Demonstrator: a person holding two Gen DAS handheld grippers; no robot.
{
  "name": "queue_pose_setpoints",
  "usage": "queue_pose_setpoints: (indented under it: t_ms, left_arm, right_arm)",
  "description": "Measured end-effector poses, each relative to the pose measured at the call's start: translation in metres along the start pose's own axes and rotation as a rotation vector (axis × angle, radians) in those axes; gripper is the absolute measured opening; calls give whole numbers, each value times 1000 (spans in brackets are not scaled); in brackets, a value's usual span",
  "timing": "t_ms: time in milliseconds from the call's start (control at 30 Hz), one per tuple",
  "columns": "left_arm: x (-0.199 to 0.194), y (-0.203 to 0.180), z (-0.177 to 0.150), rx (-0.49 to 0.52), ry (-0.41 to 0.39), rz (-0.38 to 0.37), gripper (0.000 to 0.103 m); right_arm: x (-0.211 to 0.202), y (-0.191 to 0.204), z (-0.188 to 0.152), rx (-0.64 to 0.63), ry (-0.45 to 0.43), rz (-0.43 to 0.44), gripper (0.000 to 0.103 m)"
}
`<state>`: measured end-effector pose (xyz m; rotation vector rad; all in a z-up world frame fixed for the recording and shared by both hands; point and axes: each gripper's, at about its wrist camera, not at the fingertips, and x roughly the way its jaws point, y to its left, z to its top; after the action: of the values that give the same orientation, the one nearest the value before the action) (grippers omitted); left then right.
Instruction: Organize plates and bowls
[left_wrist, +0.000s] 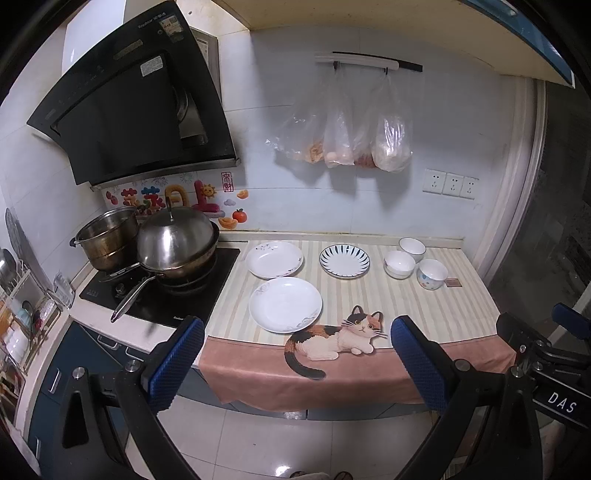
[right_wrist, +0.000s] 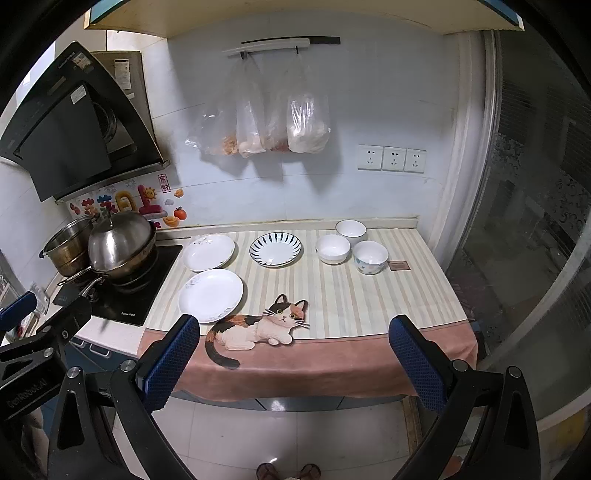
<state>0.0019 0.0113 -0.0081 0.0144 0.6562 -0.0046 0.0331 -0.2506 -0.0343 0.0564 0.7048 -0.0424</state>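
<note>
Three plates lie on the striped cloth: a white plate (left_wrist: 285, 304) (right_wrist: 211, 295) at the front left, a second white plate (left_wrist: 274, 259) (right_wrist: 209, 252) behind it, and a blue-striped plate (left_wrist: 344, 260) (right_wrist: 275, 250) in the middle. Three bowls stand at the back right: a white bowl (left_wrist: 399, 263) (right_wrist: 332, 249), another white bowl (left_wrist: 412, 249) (right_wrist: 351, 231), and a patterned bowl (left_wrist: 432, 274) (right_wrist: 370, 257). My left gripper (left_wrist: 297, 328) and my right gripper (right_wrist: 295, 326) are both open and empty, held off the counter's front edge.
A stove (left_wrist: 162, 291) with a lidded wok (left_wrist: 177, 247) and a steel pot (left_wrist: 107, 238) stands left of the cloth. Plastic bags (left_wrist: 347, 129) hang on the wall. A dish rack (left_wrist: 22, 317) is at the far left. The cloth with a cat print (left_wrist: 332, 338) hangs over the front edge.
</note>
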Motion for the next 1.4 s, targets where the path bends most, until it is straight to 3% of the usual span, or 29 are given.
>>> queue_pose_setpoints:
  t_ms: [1400]
  left_arm:
    - [2,8,3,-5,-3,1,103]
  right_arm:
    - [-1,7,8,-12,-13,-3,103]
